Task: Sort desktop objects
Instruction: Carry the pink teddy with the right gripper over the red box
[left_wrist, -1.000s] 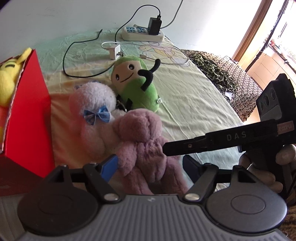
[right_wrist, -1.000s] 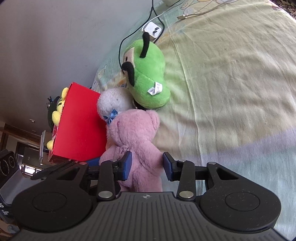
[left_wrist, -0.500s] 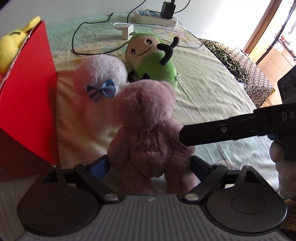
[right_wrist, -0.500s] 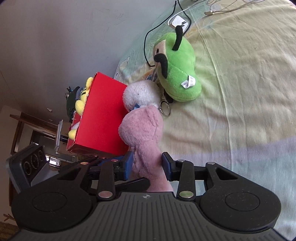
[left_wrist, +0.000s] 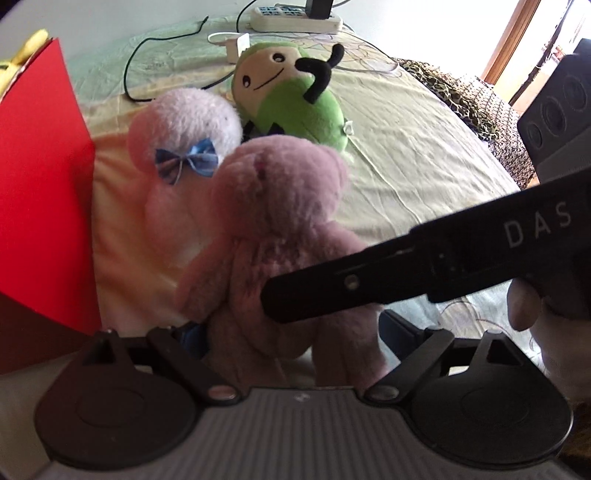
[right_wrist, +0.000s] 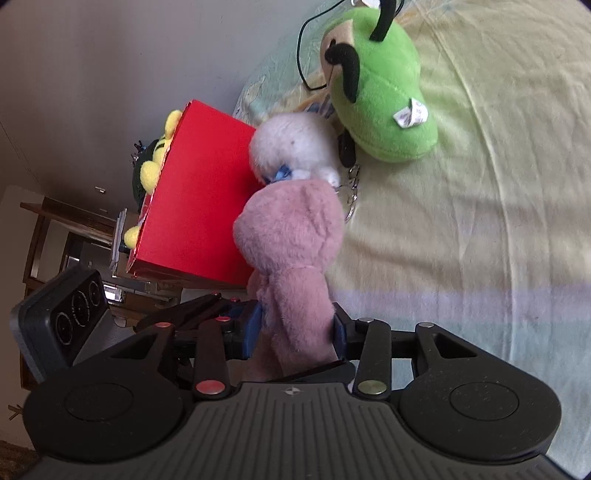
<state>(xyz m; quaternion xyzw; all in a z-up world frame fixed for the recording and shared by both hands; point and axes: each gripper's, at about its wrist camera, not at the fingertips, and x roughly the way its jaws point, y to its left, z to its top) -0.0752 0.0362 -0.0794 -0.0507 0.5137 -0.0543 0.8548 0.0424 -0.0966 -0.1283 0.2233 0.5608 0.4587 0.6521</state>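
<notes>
A pink plush bear (left_wrist: 280, 221) stands upright between both grippers; it also shows in the right wrist view (right_wrist: 291, 251). My right gripper (right_wrist: 295, 328) is shut on the bear's lower body. My left gripper (left_wrist: 291, 332) is open, its fingers either side of the bear's legs. A white plush with a blue bow (left_wrist: 184, 125) leans behind it, next to a green plush (left_wrist: 295, 96). A red box (left_wrist: 40, 192) stands at the left with a yellow plush (right_wrist: 155, 162) inside.
A power strip (left_wrist: 295, 20), a white charger (left_wrist: 236, 44) and black cables lie at the back of the pale green sheet (left_wrist: 424, 155). A patterned cloth (left_wrist: 480, 96) lies at the right edge. The right gripper's body (left_wrist: 461, 266) crosses the left wrist view.
The pink bear has been lifted upright from lying against the white plush. Both grippers have moved closer to the toys and the red box.
</notes>
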